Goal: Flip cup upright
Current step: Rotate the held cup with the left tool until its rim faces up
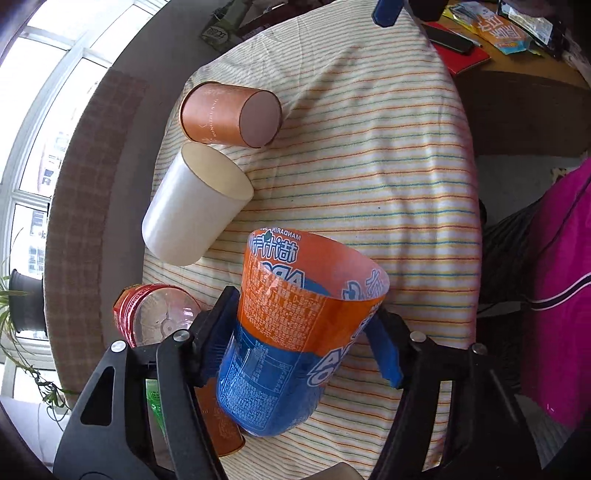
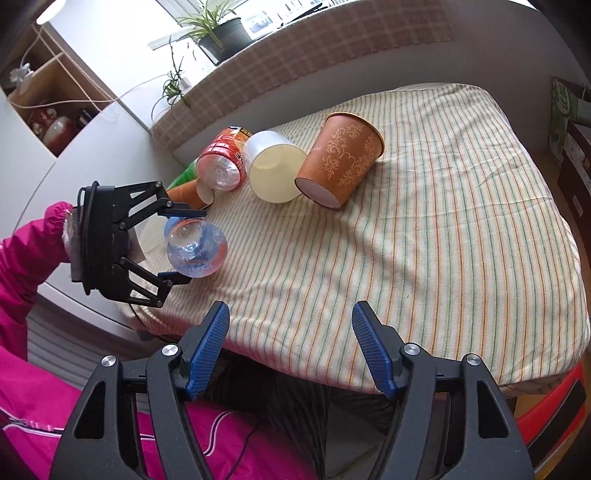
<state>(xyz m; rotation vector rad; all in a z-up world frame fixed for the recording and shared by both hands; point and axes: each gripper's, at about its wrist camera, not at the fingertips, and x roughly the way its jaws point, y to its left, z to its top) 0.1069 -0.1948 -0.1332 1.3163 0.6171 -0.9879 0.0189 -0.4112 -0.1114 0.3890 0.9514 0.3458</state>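
Striped cloth [image 2: 424, 229] covers table; left gripper [image 1: 299, 339] grips cup [image 1: 291, 332]

green cup [image 2: 183, 174] mostly hidden behind red cup [image 2: 224, 159], label text unreadable

Table [image 2: 461, 206] under a striped cloth [image 2: 424, 258], checked runner [image 2: 314, 62] along the sill behind it, bright window [image 1: 40, 122] with daylight, potted plant [image 2: 221, 33] on the sill, open shelf [image 2: 48, 110] at left, second wooden table [image 1: 517, 62] strewn with packets
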